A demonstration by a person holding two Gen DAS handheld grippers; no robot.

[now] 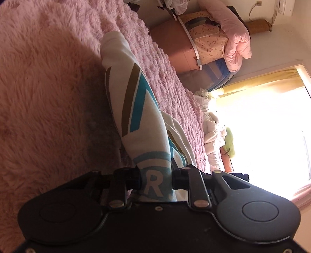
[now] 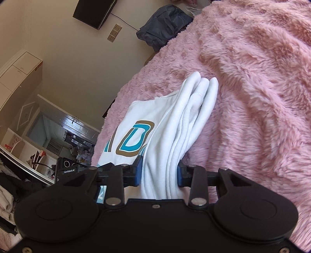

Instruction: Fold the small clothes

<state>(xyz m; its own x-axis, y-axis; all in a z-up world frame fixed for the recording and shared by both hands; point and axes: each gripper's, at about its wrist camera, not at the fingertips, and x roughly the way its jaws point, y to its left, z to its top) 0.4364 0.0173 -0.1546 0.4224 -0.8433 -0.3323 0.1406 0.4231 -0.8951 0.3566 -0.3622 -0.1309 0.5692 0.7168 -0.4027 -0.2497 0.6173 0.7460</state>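
Currently, a white garment (image 1: pixel 136 109) printed with teal and brown stripes and lettering is being gripped by both sets of tongs over a bed covered with a fluffy pink blanket (image 1: pixel 44 81). In the left wrist view, the left tongs (image 1: pixel 155 180) are being kept clamped on a bunched part of the cloth bearing a teal ring and the letter R, and the garment is being stretched away from them as a long roll above the blanket, toward the side of the bed facing a bright curtained window (image 1: pixel 272 124). In the right wrist view, the right tongs (image 2: pixel 159 172) are being kept clamped on several gathered white layers (image 2: pixel 186 124), whose rounded folded ends are being laid against the blanket (image 2: pixel 252 87), while the printed panel with the letter D is being spread beside them near the bed's edge. Beyond that edge, a dark bag (image 2: pixel 163 21) is being propped by the wall, and a black screen (image 2: pixel 95 11) is being shown mounted above it.
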